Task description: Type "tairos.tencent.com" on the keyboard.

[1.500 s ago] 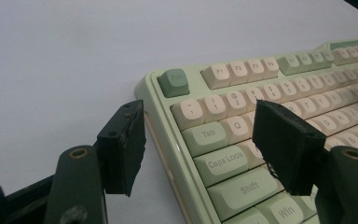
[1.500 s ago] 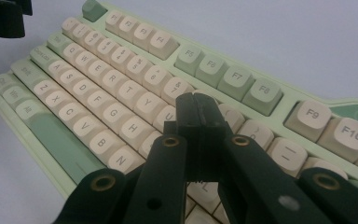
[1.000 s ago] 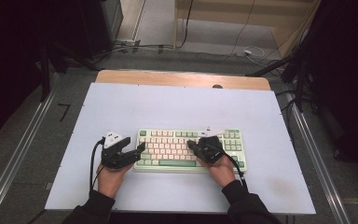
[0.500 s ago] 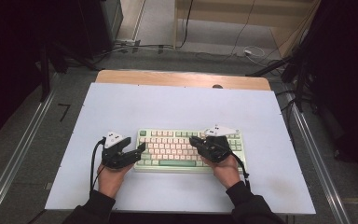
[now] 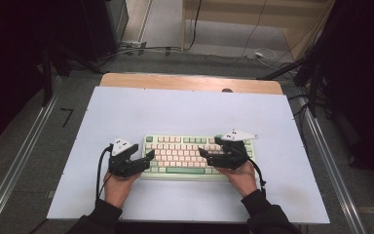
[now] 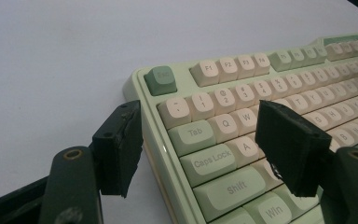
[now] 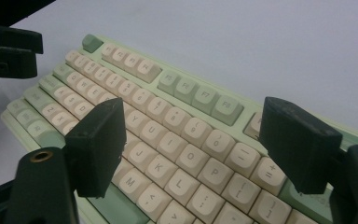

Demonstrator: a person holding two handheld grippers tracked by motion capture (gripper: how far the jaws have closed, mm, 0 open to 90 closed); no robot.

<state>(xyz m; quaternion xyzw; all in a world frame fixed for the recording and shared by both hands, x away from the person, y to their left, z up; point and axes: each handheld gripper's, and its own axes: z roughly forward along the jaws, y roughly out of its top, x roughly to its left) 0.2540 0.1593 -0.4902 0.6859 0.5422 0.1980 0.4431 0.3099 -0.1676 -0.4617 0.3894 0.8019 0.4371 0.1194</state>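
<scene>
A pale sheet (image 5: 185, 109) covers the wooden table (image 5: 190, 82); cables cross the grey floor (image 5: 224, 48) behind. On it lies a keyboard (image 5: 180, 153). The left gripper (image 5: 148, 158) straddles its left edge, jaws apart; the right gripper (image 5: 205, 152), jaws having just opened wide, hangs over the keys with nothing between them.

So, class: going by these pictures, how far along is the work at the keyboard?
Done: the keyboard lies flat and square on the white table, with no key visibly missing. In hand: the left gripper straddles its left edge near Tab and Caps Lock, jaws open; the right gripper hovers over the letter keys, its jaws having just opened with nothing between them. Left: any grip or lift; neither holds anything.
</scene>
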